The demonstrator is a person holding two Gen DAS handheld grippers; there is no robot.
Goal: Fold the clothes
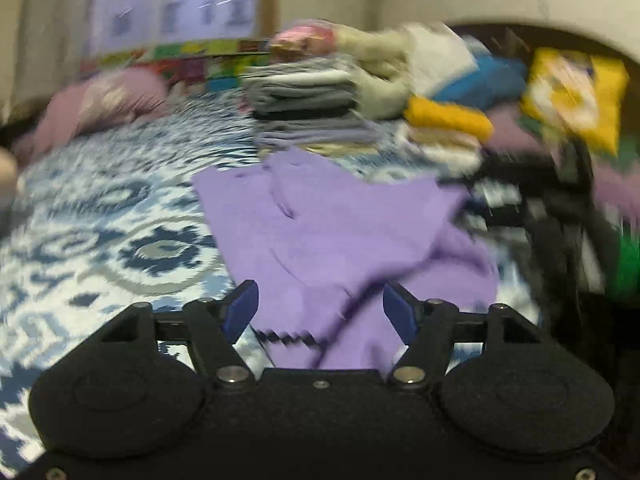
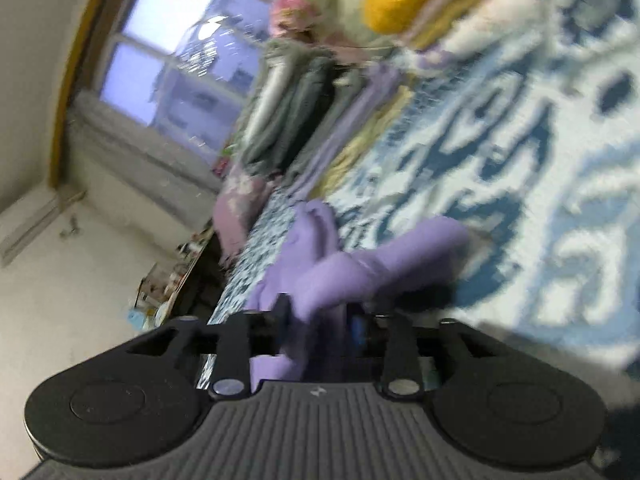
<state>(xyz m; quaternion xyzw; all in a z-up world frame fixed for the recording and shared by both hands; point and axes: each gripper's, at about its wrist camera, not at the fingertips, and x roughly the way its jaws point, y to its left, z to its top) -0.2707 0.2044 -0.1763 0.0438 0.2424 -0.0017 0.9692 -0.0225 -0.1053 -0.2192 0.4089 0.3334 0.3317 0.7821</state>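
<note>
While the purple garment (image 1: pixel 340 232) lies partly spread on the blue-and-white patterned bedspread (image 1: pixel 112 216), the fold itself looks to be under way rather than finished. The left gripper (image 1: pixel 320 312) hovers over the near edge of the cloth with its blue-padded fingers (image 1: pixel 242 312) spread wide and nothing between them. The right gripper (image 2: pixel 320 320), tilted steeply in its own view, has its jaws drawn in on a bunched corner of the garment (image 2: pixel 320 272), and the fabric rises from the bed into that grip. Judging by this, the step in hand is carrying one side of the garment over onto the rest. The next move probably calls for the right gripper to lay its corner flat across the spread part, while the left one pins or takes the near edge so the cloth does not drag.

From the left wrist view the garment's long axis runs away from the camera, toward the stack of folded clothes (image 1: pixel 304 96) at the far side of the bed, its far edge just short of that stack. Motion blur hides finer detail, so which end is the collar or the hem cannot be told.
</note>
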